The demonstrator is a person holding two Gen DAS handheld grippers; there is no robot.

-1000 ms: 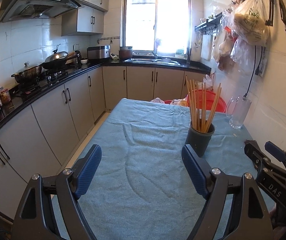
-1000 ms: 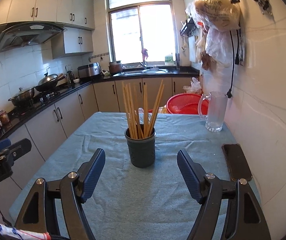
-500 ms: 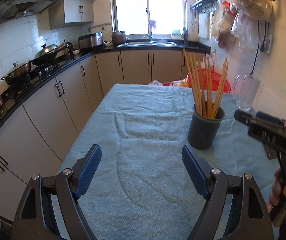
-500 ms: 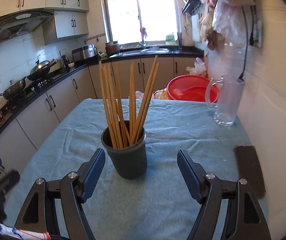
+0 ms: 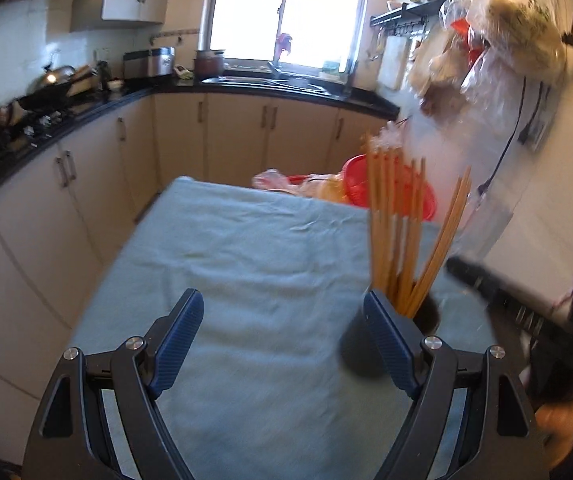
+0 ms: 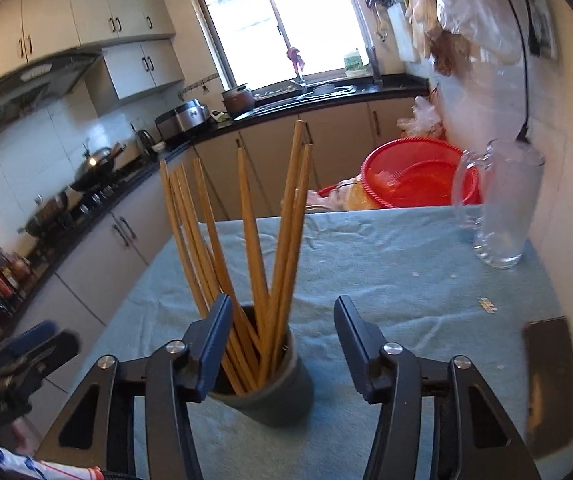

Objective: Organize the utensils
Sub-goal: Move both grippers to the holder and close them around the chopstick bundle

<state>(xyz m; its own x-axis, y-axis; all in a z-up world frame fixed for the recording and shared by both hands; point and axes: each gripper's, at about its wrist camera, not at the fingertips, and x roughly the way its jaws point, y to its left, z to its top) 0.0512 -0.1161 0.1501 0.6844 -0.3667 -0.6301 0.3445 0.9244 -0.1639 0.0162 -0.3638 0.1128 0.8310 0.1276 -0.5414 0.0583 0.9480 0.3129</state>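
Seemingly the sorting had barely begun: every long wooden chopstick (image 6: pixel 246 248) stood loosely fanned in the dark grey cylindrical cup (image 6: pixel 270 392) on the teal cloth-covered counter (image 6: pixel 386 264), none lifted out. The right hand-held gripper (image 6: pixel 282 332) hung over the cup's rim, jaws apart and empty. The left hand-held gripper (image 5: pixel 282 332) was likewise spread, holding nothing, beside the cup. Behind, a red plastic basket (image 6: pixel 414 176) and an empty clear glass pitcher (image 6: pixel 502 204) waited.

Wooden chopsticks (image 6: pixel 246 264) stood fanned and upright in a dark cup (image 6: pixel 274 396) on the cloth, between my right fingers (image 6: pixel 216 344), just beyond my left gripper's right finger (image 5: pixel 388 338).
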